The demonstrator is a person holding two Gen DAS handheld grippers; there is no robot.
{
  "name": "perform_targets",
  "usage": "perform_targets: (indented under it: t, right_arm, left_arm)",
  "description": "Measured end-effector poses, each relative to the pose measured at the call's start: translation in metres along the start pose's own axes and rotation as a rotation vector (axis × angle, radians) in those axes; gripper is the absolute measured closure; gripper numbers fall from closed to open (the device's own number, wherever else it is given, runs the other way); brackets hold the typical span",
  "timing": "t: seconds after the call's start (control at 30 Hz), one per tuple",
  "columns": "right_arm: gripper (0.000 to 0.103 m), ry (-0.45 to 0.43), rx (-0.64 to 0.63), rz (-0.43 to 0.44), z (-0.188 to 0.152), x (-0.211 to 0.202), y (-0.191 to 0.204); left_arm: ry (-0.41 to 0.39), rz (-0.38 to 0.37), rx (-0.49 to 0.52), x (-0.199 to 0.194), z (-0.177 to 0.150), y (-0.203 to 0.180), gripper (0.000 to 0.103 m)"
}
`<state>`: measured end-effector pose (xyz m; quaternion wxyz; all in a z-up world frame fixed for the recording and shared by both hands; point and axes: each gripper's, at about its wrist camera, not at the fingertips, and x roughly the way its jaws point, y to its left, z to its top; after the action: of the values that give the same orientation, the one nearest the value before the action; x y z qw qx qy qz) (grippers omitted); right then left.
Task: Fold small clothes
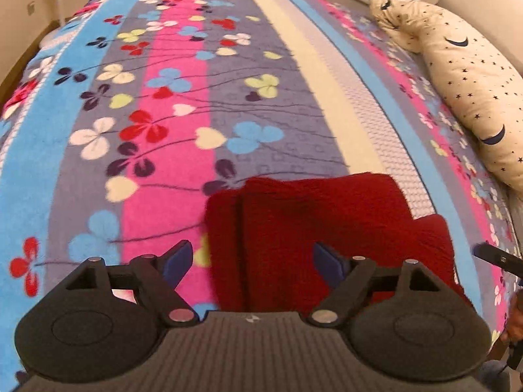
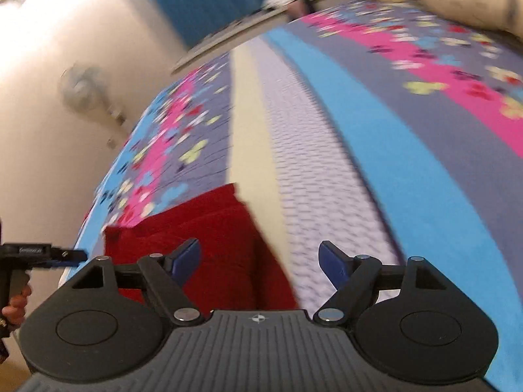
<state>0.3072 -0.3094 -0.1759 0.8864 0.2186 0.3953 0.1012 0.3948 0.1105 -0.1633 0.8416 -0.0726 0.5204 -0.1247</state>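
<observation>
Left wrist view: one folded red garment point(image 1: 313, 238), fuzzy and roughly rectangular, is laid on one striped floral blanket point(image 1: 163, 124); one star-printed pillow point(image 1: 467, 91) is seen. The left gripper point(image 1: 255, 263) is spread wide, holding nothing.

Right wrist view: the right gripper point(image 2: 260, 263) is likewise spread wide and empty above the garment's edge.

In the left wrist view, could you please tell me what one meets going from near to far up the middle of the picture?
Left hand-held gripper, jaws open and empty → folded red garment → striped, flowered bedspread → dark, unclear things past the bed's far edge.
</observation>
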Motion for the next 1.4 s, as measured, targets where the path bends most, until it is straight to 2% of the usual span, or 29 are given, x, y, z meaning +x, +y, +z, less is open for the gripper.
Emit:
perform_targets:
  t: [0.13,0.17,0.2,0.23,0.27,0.33,0.4,0.47,0.53,0.6,0.63,0.7,0.73,0.77,0.8,0.83,0.87,0.93,1.0,1.1,1.2,1.3,1.4]
  right_arm:
    - [0.022,0.089,-0.03,0.009,0.016,0.051,0.012]
    - [0.022,0.12,-0.021,0.002,0.018,0.064,0.012]
    - [0.027,0.136,-0.013,0.005,0.016,0.072,0.014]
    - [0.061,0.144,-0.017,0.03,0.016,0.077,0.016]
    - [0.084,0.158,-0.03,0.042,0.015,0.08,0.019]
    - [0.086,0.127,-0.053,0.046,0.016,0.07,0.03]
    - [0.087,0.07,-0.114,0.076,0.02,0.056,0.048]
    - [0.087,0.034,-0.141,0.107,0.026,0.052,0.061]
    - [0.087,0.049,-0.139,0.075,0.03,0.068,0.064]
    - [0.085,0.101,-0.116,0.017,0.024,0.095,0.054]
    - [0.081,0.116,-0.1,-0.014,0.019,0.103,0.046]
    - [0.079,0.085,-0.041,0.014,0.01,0.105,0.029]
    - [0.075,0.073,-0.03,0.023,0.009,0.099,0.026]
    - [0.047,0.061,-0.015,-0.002,0.01,0.094,0.024]
    - [0.032,0.058,-0.001,-0.055,0.011,0.091,0.021]
    - [0.023,0.044,0.014,-0.1,0.013,0.085,0.017]
    - [0.025,0.026,0.022,-0.097,0.015,0.076,0.012]
    - [0.026,-0.011,0.01,-0.105,0.016,0.057,0.013]
    - [0.026,-0.031,-0.03,-0.131,0.009,0.032,0.015]
    - [0.024,-0.048,-0.12,-0.204,-0.013,-0.013,0.034]
    - [0.017,-0.068,-0.227,-0.287,-0.049,-0.058,0.064]
    - [0.013,-0.063,-0.304,-0.322,-0.092,-0.096,0.094]
    - [0.011,-0.041,-0.327,-0.316,-0.128,-0.129,0.115]
  left_arm:
    - [0.012,-0.025,-0.009,0.029,0.007,-0.014,0.02]
    - [0.004,-0.025,-0.018,0.034,0.008,-0.018,0.038]
    - [-0.012,-0.019,-0.023,0.037,0.008,-0.02,0.054]
    - [-0.027,0.007,-0.017,0.036,0.008,-0.025,0.086]
    - [-0.037,0.015,-0.009,0.034,0.008,-0.027,0.086]
    - [-0.079,0.014,-0.016,0.016,0.005,-0.028,0.088]
    - [-0.138,-0.012,-0.038,-0.01,-0.003,-0.02,0.089]
    - [-0.174,-0.004,-0.052,-0.026,-0.009,-0.009,0.089]
    - [-0.113,0.067,-0.076,-0.007,-0.008,0.007,0.088]
    - [-0.016,0.094,-0.117,0.029,-0.005,0.02,0.087]
    - [-0.001,0.109,-0.108,0.042,-0.005,0.019,0.083]
    - [-0.008,0.136,-0.092,0.056,-0.004,0.01,0.077]
    - [-0.012,0.139,-0.107,0.058,-0.003,0.008,0.073]
    - [-0.018,0.145,-0.113,0.057,-0.004,0.008,0.069]
    - [-0.023,0.154,-0.119,0.056,-0.006,0.008,0.062]
    - [-0.03,0.175,-0.127,0.053,-0.009,0.012,0.042]
    - [-0.042,0.206,-0.133,0.047,-0.011,0.015,0.023]
    - [-0.065,0.261,-0.147,0.031,-0.017,0.019,0.014]
    - [-0.073,0.264,-0.135,0.011,-0.025,0.021,0.012]
    - [-0.094,0.306,-0.084,-0.029,-0.051,0.006,0.003]
    - [-0.13,0.331,-0.026,-0.074,-0.095,-0.026,0.0]
    - [-0.098,0.272,-0.015,-0.11,-0.147,-0.064,0.0]
    - [-0.062,0.242,-0.035,-0.132,-0.188,-0.094,0.0]
